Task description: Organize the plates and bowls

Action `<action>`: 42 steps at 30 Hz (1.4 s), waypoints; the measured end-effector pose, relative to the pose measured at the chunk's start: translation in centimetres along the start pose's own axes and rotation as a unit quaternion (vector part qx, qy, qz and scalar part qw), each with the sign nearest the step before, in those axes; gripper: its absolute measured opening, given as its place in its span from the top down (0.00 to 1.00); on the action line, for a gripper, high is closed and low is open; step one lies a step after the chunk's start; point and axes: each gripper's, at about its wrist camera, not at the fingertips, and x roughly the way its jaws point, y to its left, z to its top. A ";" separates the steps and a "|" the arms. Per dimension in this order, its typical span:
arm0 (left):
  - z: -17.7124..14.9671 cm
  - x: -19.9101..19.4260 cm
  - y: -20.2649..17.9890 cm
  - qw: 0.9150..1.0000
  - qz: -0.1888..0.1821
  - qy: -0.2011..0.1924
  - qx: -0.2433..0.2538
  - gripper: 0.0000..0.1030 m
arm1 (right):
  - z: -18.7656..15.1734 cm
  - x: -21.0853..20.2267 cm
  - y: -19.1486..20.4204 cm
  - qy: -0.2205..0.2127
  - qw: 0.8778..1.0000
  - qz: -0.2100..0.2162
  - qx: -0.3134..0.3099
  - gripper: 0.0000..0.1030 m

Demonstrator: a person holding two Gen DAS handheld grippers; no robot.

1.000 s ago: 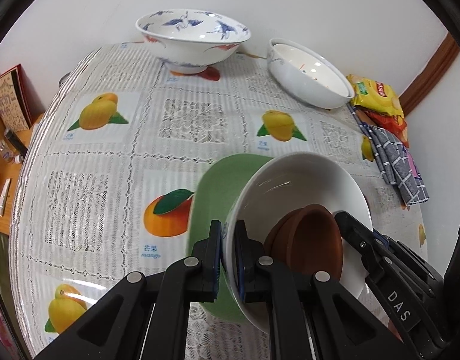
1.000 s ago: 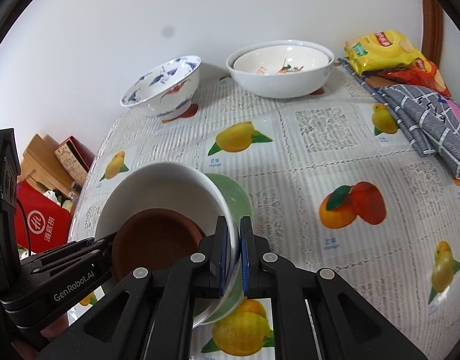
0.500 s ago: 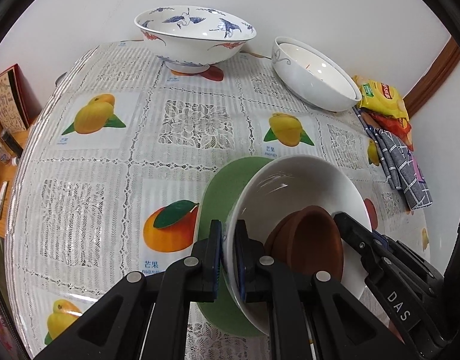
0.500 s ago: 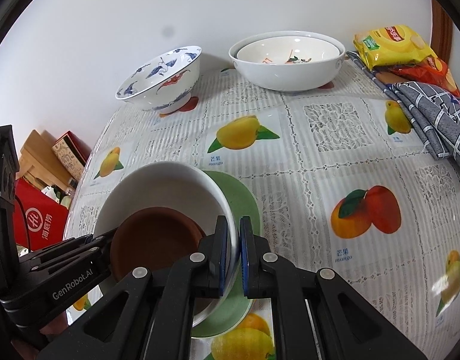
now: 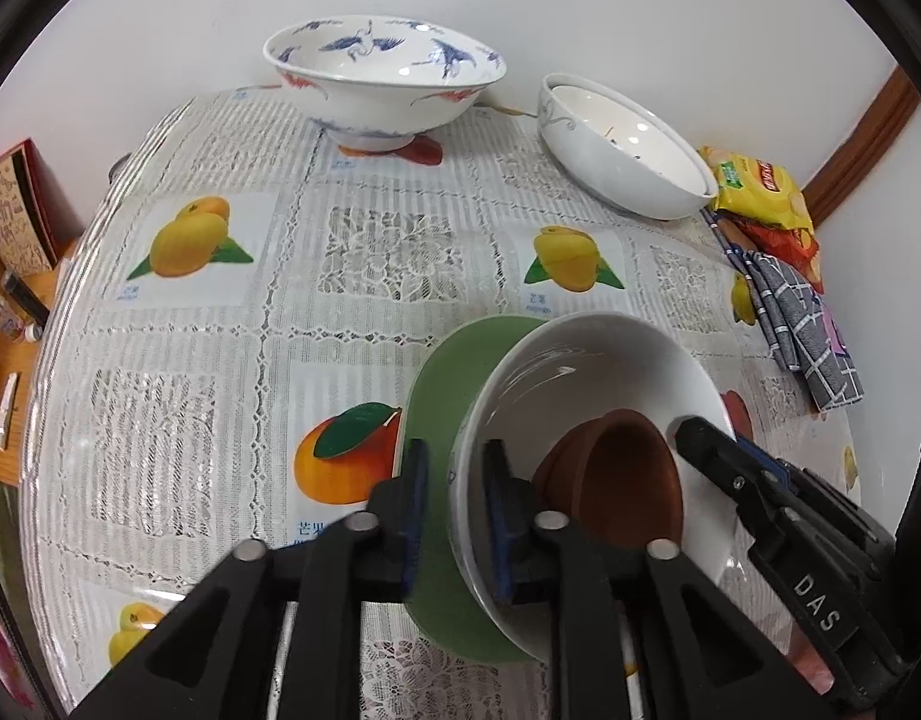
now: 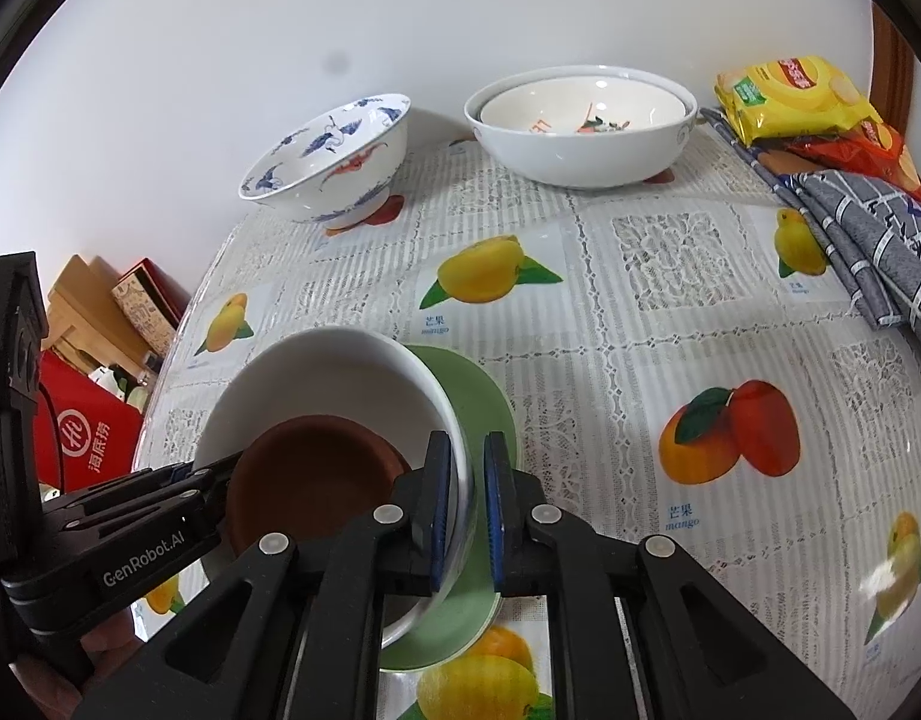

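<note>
A white bowl (image 5: 580,372) (image 6: 340,372) with a brown bowl (image 5: 628,480) (image 6: 316,480) nested inside rests on a green plate (image 5: 442,396) (image 6: 484,396) on the fruit-print tablecloth. My left gripper (image 5: 457,507) straddles the white bowl's near rim. Its jaws are opening, and green plate shows between the outer pad and the bowl. My right gripper (image 6: 465,501) straddles the opposite rim. Its jaws are opening too, with a slim gap at the outer pad. Across the bowl, one of its fingers (image 5: 718,462) shows in the left wrist view.
A blue-crane bowl (image 5: 382,84) (image 6: 334,162) and two nested white bowls (image 5: 622,156) (image 6: 580,132) stand by the far wall. Snack packets (image 5: 760,192) (image 6: 802,96) and a grey checked cloth (image 5: 802,324) (image 6: 868,240) lie at the right. Boxes (image 6: 88,432) sit beyond the table's left edge.
Both grippers' jaws, tight on the white bowl's rim before, have parted. The left has parted more widely. The stack stays on the green plate.
</note>
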 end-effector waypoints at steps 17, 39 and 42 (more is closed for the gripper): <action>-4.8 -9.1 -2.0 0.998 -0.005 -0.057 -0.003 0.66 | -3.7 -10.6 0.1 -0.063 0.998 -0.031 -0.005 0.54; -19.2 -21.2 -12.9 0.980 0.001 -0.179 0.082 0.11 | -16.7 -28.9 -4.7 -0.165 0.974 -0.153 0.032 0.08; -20.4 -22.1 -13.4 0.978 0.014 -0.188 0.086 0.09 | -18.2 -30.3 -4.5 -0.169 0.972 -0.162 0.025 0.06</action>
